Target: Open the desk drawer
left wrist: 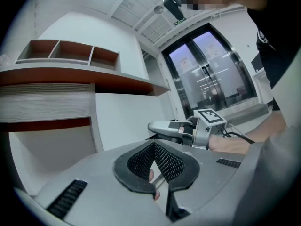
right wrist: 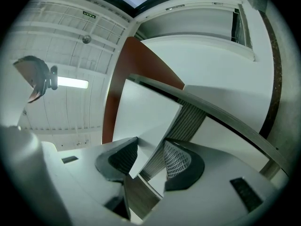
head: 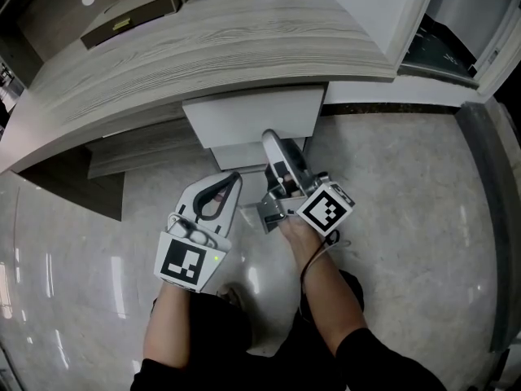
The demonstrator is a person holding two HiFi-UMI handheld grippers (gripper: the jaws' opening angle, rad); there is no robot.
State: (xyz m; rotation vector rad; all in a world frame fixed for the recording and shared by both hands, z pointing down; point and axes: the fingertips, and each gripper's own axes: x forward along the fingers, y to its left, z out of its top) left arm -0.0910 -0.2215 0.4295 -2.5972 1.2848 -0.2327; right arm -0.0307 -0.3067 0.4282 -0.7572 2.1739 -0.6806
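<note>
Wood-grain laminate covers the surface (head: 203,47) in the head view, and the white drawer (head: 252,116) is seen hung beneath its front edge. The right gripper (head: 271,141) is reached up to the drawer's lower edge. The left gripper (head: 230,182) is held just beside it, clear of the drawer.

In the left gripper view, its fingers (left wrist: 141,160) are shown together at the tips, with nothing clamped between them.

In the right gripper view, the fingers (right wrist: 177,161) are set apart around the lower corner of the drawer front, and no firm press of the pads can be made out. The edge should probably be clamped fully before any pull is made. The pull is best kept straight along the drawer's run, since so thin an edge could slip out if dragged downward. The left gripper is best kept out of the drawer's path.
</note>
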